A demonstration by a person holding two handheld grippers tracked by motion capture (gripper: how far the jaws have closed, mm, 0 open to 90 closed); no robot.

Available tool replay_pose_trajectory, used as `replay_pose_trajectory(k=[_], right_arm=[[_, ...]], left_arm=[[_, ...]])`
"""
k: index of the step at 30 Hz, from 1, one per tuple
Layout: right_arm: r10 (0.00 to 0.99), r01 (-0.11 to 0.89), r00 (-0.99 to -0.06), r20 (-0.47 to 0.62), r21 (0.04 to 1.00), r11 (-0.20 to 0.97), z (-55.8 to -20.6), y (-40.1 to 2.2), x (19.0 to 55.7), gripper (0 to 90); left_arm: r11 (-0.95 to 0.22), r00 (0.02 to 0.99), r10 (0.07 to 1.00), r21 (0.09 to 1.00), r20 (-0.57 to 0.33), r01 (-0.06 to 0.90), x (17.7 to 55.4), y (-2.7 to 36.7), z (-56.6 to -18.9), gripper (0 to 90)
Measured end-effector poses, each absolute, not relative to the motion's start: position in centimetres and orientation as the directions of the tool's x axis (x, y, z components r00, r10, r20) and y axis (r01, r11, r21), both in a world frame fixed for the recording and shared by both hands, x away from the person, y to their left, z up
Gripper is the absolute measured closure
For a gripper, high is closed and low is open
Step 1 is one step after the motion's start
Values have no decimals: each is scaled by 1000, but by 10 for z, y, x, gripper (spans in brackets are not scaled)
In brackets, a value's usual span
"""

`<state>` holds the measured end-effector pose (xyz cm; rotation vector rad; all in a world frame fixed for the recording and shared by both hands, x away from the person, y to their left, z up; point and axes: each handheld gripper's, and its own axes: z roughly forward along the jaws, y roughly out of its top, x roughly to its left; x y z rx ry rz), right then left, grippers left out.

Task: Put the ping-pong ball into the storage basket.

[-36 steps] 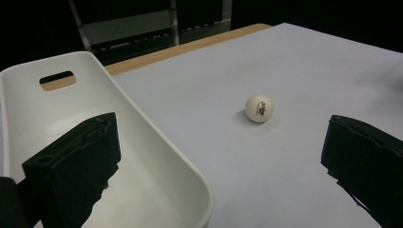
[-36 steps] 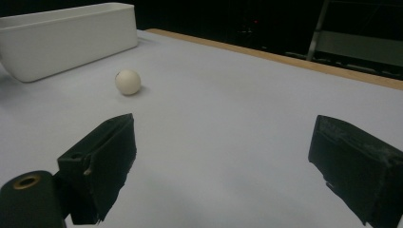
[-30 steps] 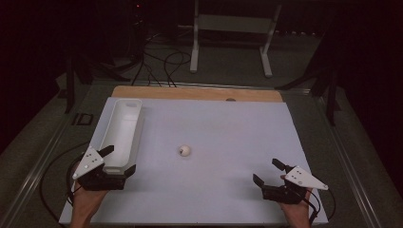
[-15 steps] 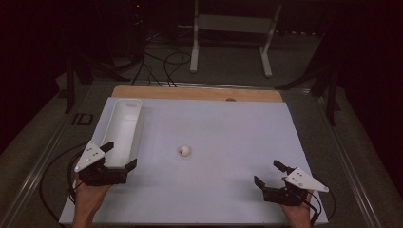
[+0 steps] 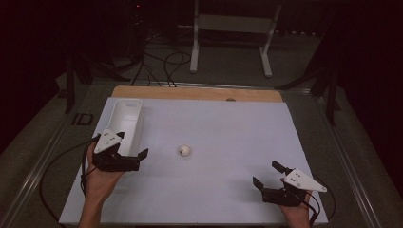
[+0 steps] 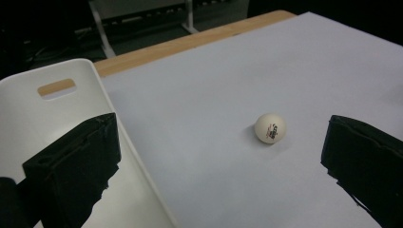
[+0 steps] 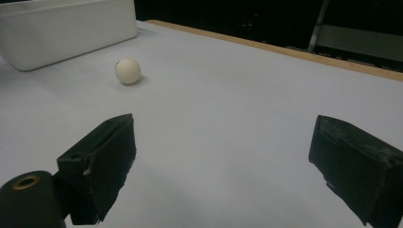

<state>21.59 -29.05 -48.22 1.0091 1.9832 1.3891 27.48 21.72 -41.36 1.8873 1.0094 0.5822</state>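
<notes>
A small white ball (image 5: 185, 150) lies near the middle of the white table top (image 5: 228, 133). A long white tray (image 5: 124, 118) stands at the left. My left gripper (image 5: 132, 144) is open at the tray's near end, one jaw over the tray and the other over the table beside it. In the left gripper view the ball (image 6: 270, 128) sits ahead, nearer the right jaw, and the tray (image 6: 57, 109) has a handle slot. My right gripper (image 5: 266, 173) is open and empty at the near right. From the right gripper view, the ball (image 7: 127, 71) lies far ahead to the left, before the tray (image 7: 66, 28).
A wooden strip (image 5: 199, 93) borders the table's far edge. Behind it stand a metal frame (image 5: 230, 28) and cables (image 5: 161, 61) on a dark floor. Cables trail from both grippers off the near edge.
My left gripper has moved forward and a little right, up to the tray's near end. The right gripper has drifted slightly toward the near edge. The ball has stayed put.
</notes>
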Motion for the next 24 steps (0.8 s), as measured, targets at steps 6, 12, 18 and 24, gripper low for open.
replay_pose_trajectory(k=[6, 12, 18, 24], right_arm=[[809, 284, -588, 10, 939, 195, -483, -291, 217, 80], [810, 286, -587, 13, 939, 192, -483, -291, 218, 80], [809, 290, -587, 13, 937, 195, -483, -291, 218, 80], [811, 291, -585, 16, 938, 191, -483, -293, 218, 80]], left_arm=[[-300, 565, 825, 845, -3, 443, 286, 207, -413, 0], [-346, 582, 813, 815, 12, 466, 296, 196, -411, 0], [-380, 591, 806, 789, 27, 482, 305, 188, -409, 0], [-399, 596, 802, 769, 29, 499, 312, 181, -408, 0]])
